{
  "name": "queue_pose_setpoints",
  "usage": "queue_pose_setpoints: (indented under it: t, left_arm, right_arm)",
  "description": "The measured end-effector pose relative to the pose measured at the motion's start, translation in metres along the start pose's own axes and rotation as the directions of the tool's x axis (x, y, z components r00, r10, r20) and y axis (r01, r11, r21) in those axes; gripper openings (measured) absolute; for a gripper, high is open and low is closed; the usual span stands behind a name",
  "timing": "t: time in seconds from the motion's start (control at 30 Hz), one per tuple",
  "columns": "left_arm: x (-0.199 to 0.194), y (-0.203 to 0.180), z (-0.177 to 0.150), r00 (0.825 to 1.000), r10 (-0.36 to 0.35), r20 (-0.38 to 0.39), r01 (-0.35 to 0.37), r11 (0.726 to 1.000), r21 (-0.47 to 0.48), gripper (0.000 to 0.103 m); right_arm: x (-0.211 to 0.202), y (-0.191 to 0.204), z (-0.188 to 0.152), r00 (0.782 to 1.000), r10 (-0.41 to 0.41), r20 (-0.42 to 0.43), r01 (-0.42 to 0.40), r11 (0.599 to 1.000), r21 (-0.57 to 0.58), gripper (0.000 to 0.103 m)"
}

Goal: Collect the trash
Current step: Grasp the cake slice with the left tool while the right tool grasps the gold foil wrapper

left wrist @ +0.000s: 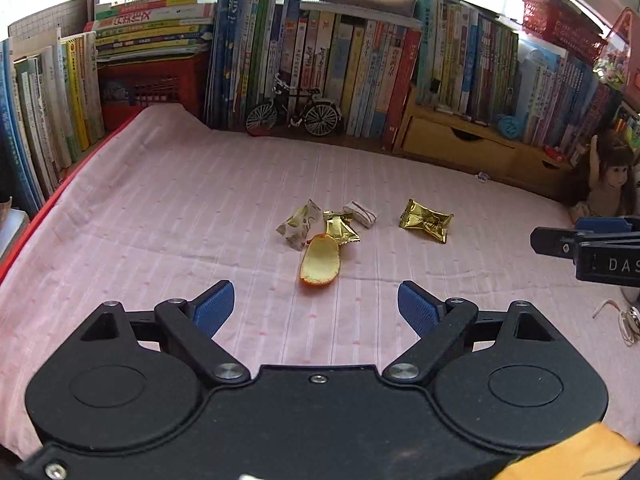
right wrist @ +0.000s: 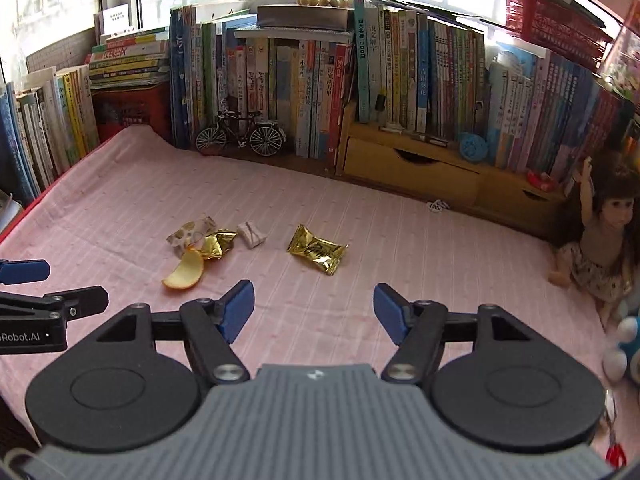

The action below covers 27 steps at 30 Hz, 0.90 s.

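Trash lies on the pink striped cloth [left wrist: 160,216]. An orange peel [left wrist: 319,265] sits just ahead of my left gripper [left wrist: 316,310], which is open and empty. Behind the peel are a patterned wrapper [left wrist: 298,226], a small gold wrapper [left wrist: 340,230] and a white wrapped candy [left wrist: 361,213]. A larger gold wrapper [left wrist: 426,220] lies apart to the right. In the right wrist view that gold wrapper [right wrist: 317,249] lies ahead of my open, empty right gripper [right wrist: 314,310], with the peel [right wrist: 184,272] and the other wrappers [right wrist: 212,238] to its left.
Rows of books [left wrist: 360,60] line the back and left. A model bicycle [left wrist: 294,114] and a wooden drawer unit [left wrist: 456,146] stand at the back edge. A doll [right wrist: 604,232] sits at the right, with small toys [right wrist: 624,344] below it.
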<state>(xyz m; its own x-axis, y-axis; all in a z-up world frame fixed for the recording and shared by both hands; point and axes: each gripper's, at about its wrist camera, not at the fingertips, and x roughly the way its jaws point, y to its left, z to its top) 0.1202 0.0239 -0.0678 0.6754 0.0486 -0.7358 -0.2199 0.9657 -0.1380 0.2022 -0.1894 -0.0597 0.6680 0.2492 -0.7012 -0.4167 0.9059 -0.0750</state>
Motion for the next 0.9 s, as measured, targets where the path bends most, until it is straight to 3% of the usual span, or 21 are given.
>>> queue_pose_setpoints:
  t: [0.2, 0.43, 0.67, 0.77, 0.83, 0.9]
  left_arm:
    - [0.071, -0.014, 0.011, 0.996, 0.063, -0.062, -0.066, 0.997, -0.044, 0.079]
    - [0.130, -0.020, 0.012, 0.984, 0.130, -0.122, -0.138, 0.989, -0.059, 0.071]
    - [0.157, -0.021, 0.011, 0.976, 0.145, -0.164, -0.161, 0.983, -0.086, 0.067]
    - [0.161, -0.019, 0.012, 0.974, 0.147, -0.170, -0.166, 0.980, -0.108, 0.059]
    - [0.163, -0.018, 0.013, 0.975, 0.143, -0.172, -0.165, 0.979, -0.122, 0.047]
    - [0.162, -0.019, 0.013, 0.976, 0.130, -0.174, -0.153, 0.980, -0.128, 0.045]
  right_arm:
    - [0.070, -0.027, 0.019, 0.998, 0.049, -0.045, -0.054, 0.991, -0.122, 0.078]
    - [0.136, -0.037, 0.029, 0.988, 0.121, -0.099, -0.135, 0.978, -0.157, 0.078]
    - [0.189, -0.028, 0.032, 0.974, 0.156, -0.165, -0.184, 0.968, -0.171, 0.078]
    - [0.206, -0.026, 0.032, 0.969, 0.163, -0.188, -0.194, 0.968, -0.158, 0.078]
    - [0.212, -0.024, 0.032, 0.965, 0.171, -0.198, -0.203, 0.967, -0.154, 0.077]
    - [0.217, -0.022, 0.032, 0.961, 0.181, -0.208, -0.215, 0.964, -0.154, 0.077]
